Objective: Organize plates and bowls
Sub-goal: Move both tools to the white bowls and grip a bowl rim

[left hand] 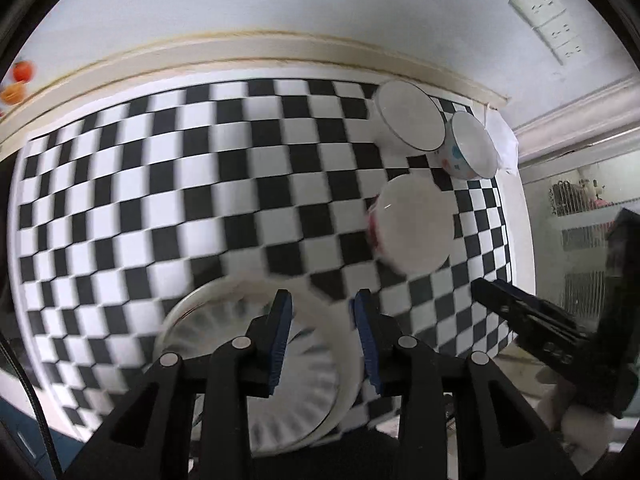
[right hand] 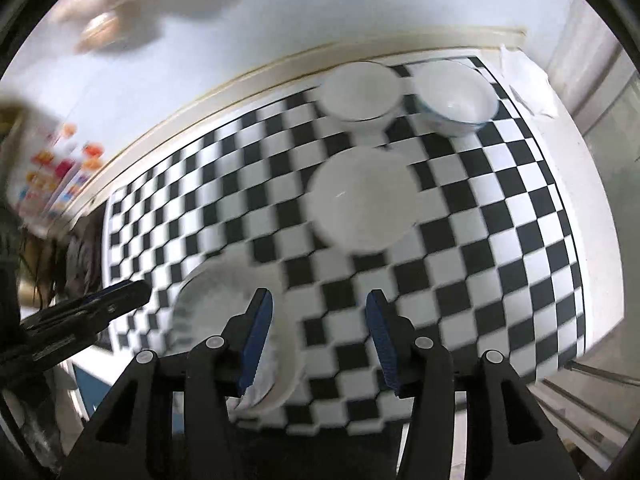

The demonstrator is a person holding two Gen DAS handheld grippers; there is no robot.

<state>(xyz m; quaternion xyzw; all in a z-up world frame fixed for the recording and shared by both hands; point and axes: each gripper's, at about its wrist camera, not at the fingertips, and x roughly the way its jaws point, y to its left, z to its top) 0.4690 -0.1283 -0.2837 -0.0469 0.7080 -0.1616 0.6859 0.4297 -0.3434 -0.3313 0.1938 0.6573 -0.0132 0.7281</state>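
A black-and-white checkered tabletop (left hand: 160, 208) fills both blurred views and lies beneath both tools. The largest dish, a white ribbed plate with a raised rim (left hand: 256, 364), lies directly below the left hand-held gripper (left hand: 322, 320) and off to the lower left of the right hand-held gripper (right hand: 320, 320); in the left wrist view its rim runs across the gap between the blue pads (left hand: 282, 332), but whether they touch it cannot be told. Ahead of both tools and well apart from the plate sits a plain white round bowl with a reddish pattern on its outer wall (left hand: 414, 224). Farther ahead, near the back edge of the tabletop, a white bowl with a thin dark rim line (left hand: 412, 116) stands just beside a smaller white bowl with coloured dots on its side (left hand: 468, 148). The left tool's jaws stand a little apart. The right tool's jaws stand wider apart with only checkered tabletop showing between them, nothing held.
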